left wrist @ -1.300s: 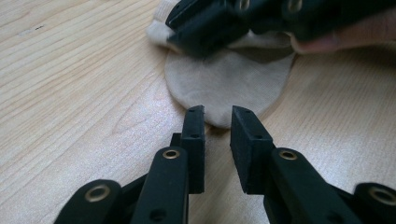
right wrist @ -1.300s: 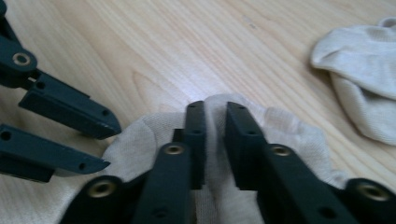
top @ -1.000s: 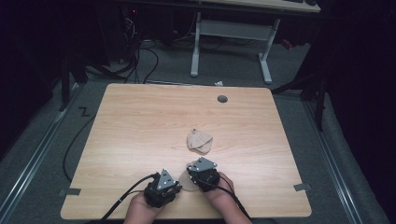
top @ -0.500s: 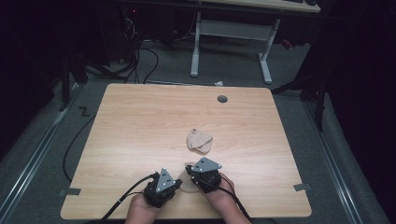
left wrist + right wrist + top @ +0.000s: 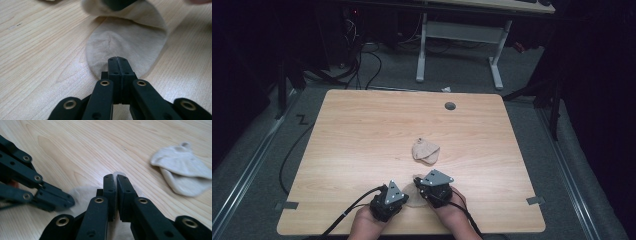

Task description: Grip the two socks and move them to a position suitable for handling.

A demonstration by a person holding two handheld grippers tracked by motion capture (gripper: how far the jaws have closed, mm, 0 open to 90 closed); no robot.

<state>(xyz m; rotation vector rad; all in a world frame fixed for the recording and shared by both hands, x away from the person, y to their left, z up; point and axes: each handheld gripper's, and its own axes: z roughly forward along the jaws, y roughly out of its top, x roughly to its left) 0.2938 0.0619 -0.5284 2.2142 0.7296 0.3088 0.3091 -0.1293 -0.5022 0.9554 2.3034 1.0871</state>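
At the near edge of the wooden surface (image 5: 362, 135), a beige sock (image 5: 130, 42) lies flat between the two grippers. The left gripper (image 5: 117, 61) has just been closing, and its jaws now pinch the sock's rounded near end. The right gripper (image 5: 115, 178) has its jaws pressed together on a fold of the same sock's fabric. A second beige sock (image 5: 426, 151) lies crumpled farther out, near the middle of the surface.

Near sock (image 5: 412, 194) flat on the table (image 5: 362, 135), close to its front edge. Other sock (image 5: 426, 151) farther back, apart, maybe folded over.
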